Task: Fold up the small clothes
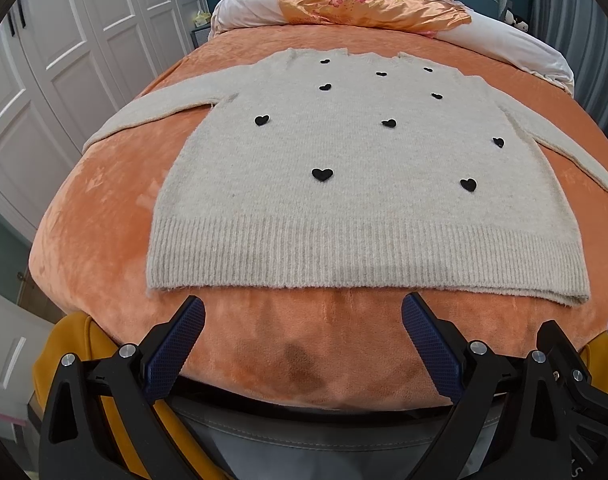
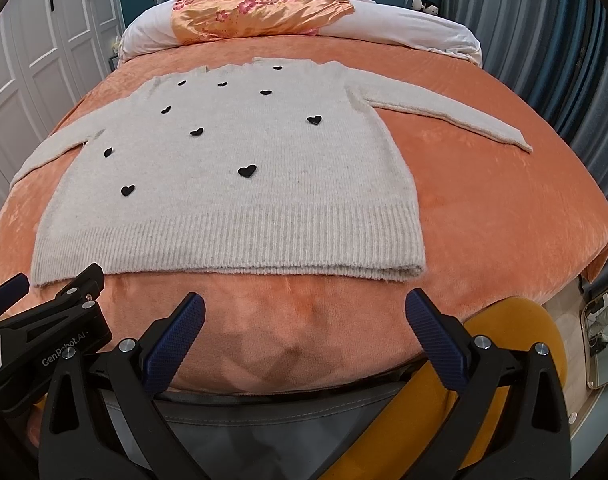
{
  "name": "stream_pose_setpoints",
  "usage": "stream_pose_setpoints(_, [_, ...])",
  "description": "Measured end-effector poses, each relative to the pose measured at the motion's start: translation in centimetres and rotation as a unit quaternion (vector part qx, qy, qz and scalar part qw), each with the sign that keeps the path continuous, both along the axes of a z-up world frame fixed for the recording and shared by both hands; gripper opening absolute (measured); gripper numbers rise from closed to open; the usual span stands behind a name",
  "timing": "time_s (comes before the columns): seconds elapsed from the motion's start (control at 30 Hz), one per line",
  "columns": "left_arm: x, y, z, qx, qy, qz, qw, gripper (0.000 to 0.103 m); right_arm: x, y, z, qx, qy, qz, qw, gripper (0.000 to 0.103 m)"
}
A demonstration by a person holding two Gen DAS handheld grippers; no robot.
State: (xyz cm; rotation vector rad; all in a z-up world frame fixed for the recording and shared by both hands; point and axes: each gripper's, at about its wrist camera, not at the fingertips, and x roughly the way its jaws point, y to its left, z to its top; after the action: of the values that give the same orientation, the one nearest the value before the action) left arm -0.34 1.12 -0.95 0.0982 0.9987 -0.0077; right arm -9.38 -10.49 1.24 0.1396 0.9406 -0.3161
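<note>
White wardrobe doors [image 1: 56, 80]: far left, beside the bed. Left gripper [image 1: 303, 320]: jaws spread wide, empty, poised over the blanket just short of the sweater's hem. Cream sweater [image 1: 343, 184] with black hearts [image 1: 322, 174]: flat on the orange blanket [image 1: 104, 216], ribbed hem nearest, both sleeves stretched outward. Orange floral cloth [image 1: 367, 0]: on white bedding [image 1: 515, 44] at the bed's head. Right gripper [image 2: 304, 318]: jaws likewise parted, holding nothing, near the hem. Grey curtain [image 2: 543, 40]: far right.
</note>
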Motion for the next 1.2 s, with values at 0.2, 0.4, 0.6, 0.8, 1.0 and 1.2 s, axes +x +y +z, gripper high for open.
stream_pose_setpoints(0.2, [0.0, 0.4, -0.3, 0.001, 0.001, 0.001, 1.0, 0.096, 0.2, 0.1, -0.1, 0.001, 0.004, 0.0, 1.0, 0.098])
stream_pose_setpoints(0.4, [0.0, 0.4, -0.6, 0.004, 0.005, 0.002, 1.0, 0.096, 0.3, 0.0, -0.4, 0.003, 0.01, 0.001, 1.0, 0.098])
stream_pose_setpoints(0.6, [0.1, 0.2, -0.6, 0.006, 0.009, 0.004, 0.9999, 0.096, 0.5, 0.1, -0.7, 0.004, 0.014, 0.001, 1.0, 0.098])
stream_pose_setpoints(0.8, [0.2, 0.2, -0.8, 0.007, 0.011, 0.004, 0.9999, 0.096, 0.7, 0.2, -0.9, 0.006, 0.017, 0.002, 1.0, 0.098])
stream_pose_setpoints(1.0, [0.9, 0.3, -0.9, -0.019, 0.02, -0.005, 0.9996, 0.098, 1.5, -0.8, -1.3, 0.008, 0.016, 0.015, 1.0, 0.098])
stream_pose_setpoints(1.2, [4.3, 2.6, 0.2, -0.054, 0.005, 0.019, 0.9983, 0.097, 4.2, -10.9, -1.4, 0.057, -0.001, -0.043, 0.997, 0.098])
